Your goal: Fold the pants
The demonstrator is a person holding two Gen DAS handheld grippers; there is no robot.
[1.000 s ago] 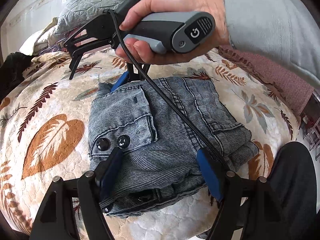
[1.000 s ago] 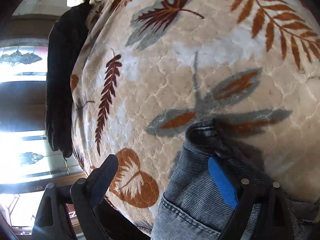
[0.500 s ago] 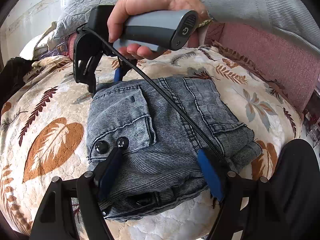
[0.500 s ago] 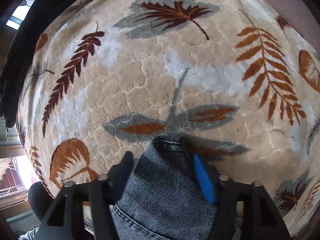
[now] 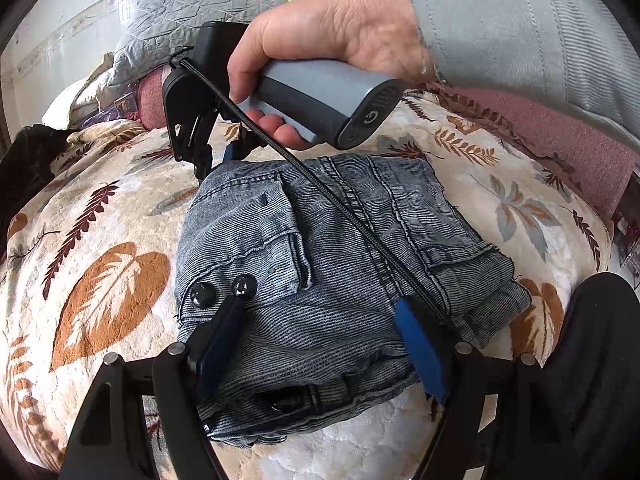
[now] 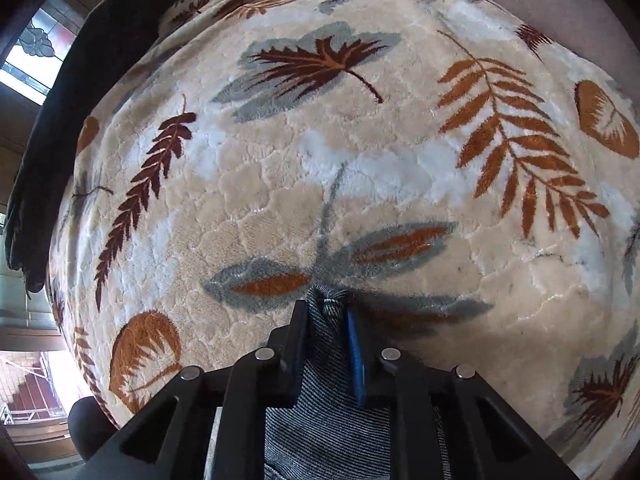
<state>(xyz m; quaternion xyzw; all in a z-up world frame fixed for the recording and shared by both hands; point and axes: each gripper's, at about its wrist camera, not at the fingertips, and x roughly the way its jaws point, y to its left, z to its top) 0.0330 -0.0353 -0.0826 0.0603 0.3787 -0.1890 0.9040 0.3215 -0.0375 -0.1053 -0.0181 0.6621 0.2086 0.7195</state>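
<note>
Grey-blue denim pants [image 5: 320, 264] lie folded into a thick bundle on a cream leaf-patterned blanket [image 5: 100, 280]. My left gripper [image 5: 320, 320] is open, its blue-padded fingers [image 5: 420, 344] spread over the near edge of the bundle. In the left wrist view a hand holds my right gripper [image 5: 216, 160] at the far left corner of the pants. In the right wrist view my right gripper [image 6: 326, 312] is shut on that denim corner [image 6: 328, 300], fabric pinched between the fingers.
Pillows and a grey quilt [image 5: 168, 24] are piled at the head of the bed. A dark garment [image 6: 60, 120] lies along the blanket's edge. A pink blanket [image 5: 560, 128] covers the right side. A dark round object [image 5: 600, 360] sits at the near right.
My right gripper has swung onto the far left corner of the pants and closed on it. My left gripper has stayed open over the near edge.
</note>
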